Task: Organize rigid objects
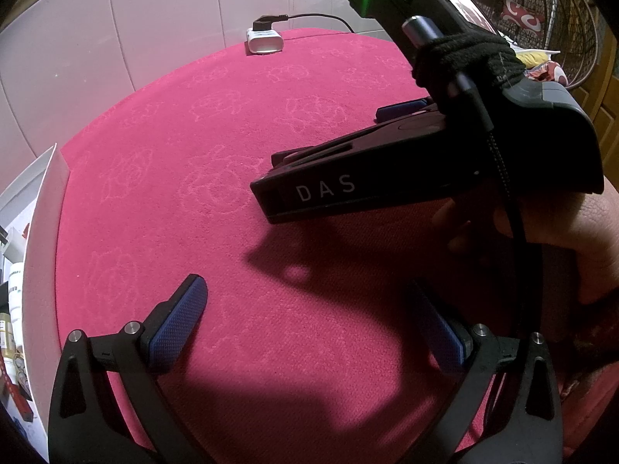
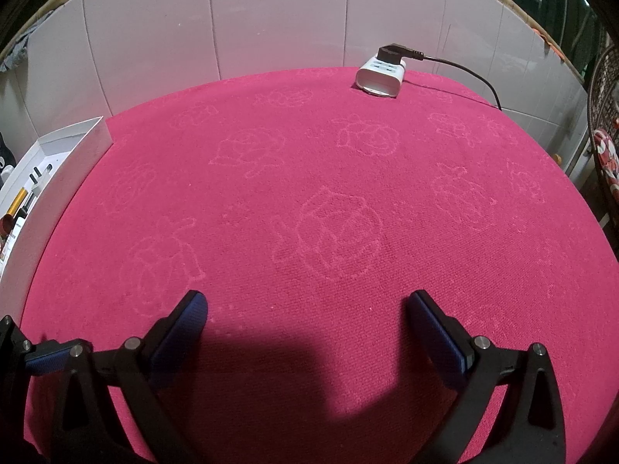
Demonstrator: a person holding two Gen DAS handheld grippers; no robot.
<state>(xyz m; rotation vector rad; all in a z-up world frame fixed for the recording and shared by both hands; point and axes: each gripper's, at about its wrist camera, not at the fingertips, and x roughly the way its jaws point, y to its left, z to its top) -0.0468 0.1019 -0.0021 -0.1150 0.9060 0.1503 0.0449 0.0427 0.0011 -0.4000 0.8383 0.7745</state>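
Observation:
A pink-red embossed cloth [image 2: 332,178] covers the table, and nothing lies on its middle. My left gripper [image 1: 309,309] hovers open over the cloth's near part, its blue pads [image 1: 178,324] wide apart with nothing between them. My right gripper [image 2: 309,309] is also open and empty above the cloth. In the left wrist view its black housing [image 1: 387,181], marked DAS, reaches in from the right, held by a gloved hand [image 1: 472,58]. A white box [image 2: 73,154] at the left edge holds small items, among them a plug adapter [image 2: 38,178] and a gold tube [image 2: 17,199].
A white power strip [image 2: 381,73] with a black plug and cable sits at the far edge, and shows as the power strip [image 1: 265,40] in the left wrist view. White tiled wall [image 2: 271,19] stands behind. A wicker chair [image 1: 541,7] with cushions is at the right.

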